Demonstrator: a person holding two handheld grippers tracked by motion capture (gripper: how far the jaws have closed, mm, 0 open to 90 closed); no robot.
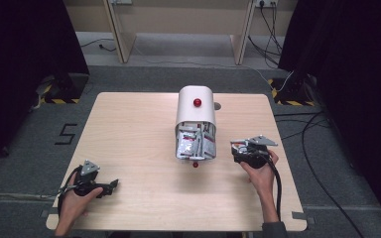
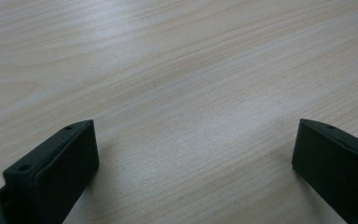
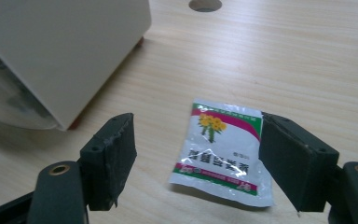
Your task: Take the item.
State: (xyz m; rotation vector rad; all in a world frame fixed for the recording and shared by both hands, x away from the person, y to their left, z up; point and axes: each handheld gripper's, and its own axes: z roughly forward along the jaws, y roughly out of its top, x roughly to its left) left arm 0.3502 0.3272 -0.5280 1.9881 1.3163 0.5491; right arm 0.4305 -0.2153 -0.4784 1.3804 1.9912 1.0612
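A white container with a red knob lies on its side mid-table, its mouth toward the person and stuffed with several sachets. In the right gripper view its white wall is at upper left. One sachet, white with green and red bands and a yellow flower, lies flat on the wood between the jaws of my right gripper, which is open and not touching it. That right gripper sits just right of the container's mouth. My left gripper rests near the front left edge, and the left gripper is open over bare wood.
The light wooden table has a round hole behind the container. A small red ball lies in front of the container's mouth. Black curtains, cables and wooden furniture legs surround the table on the grey floor.
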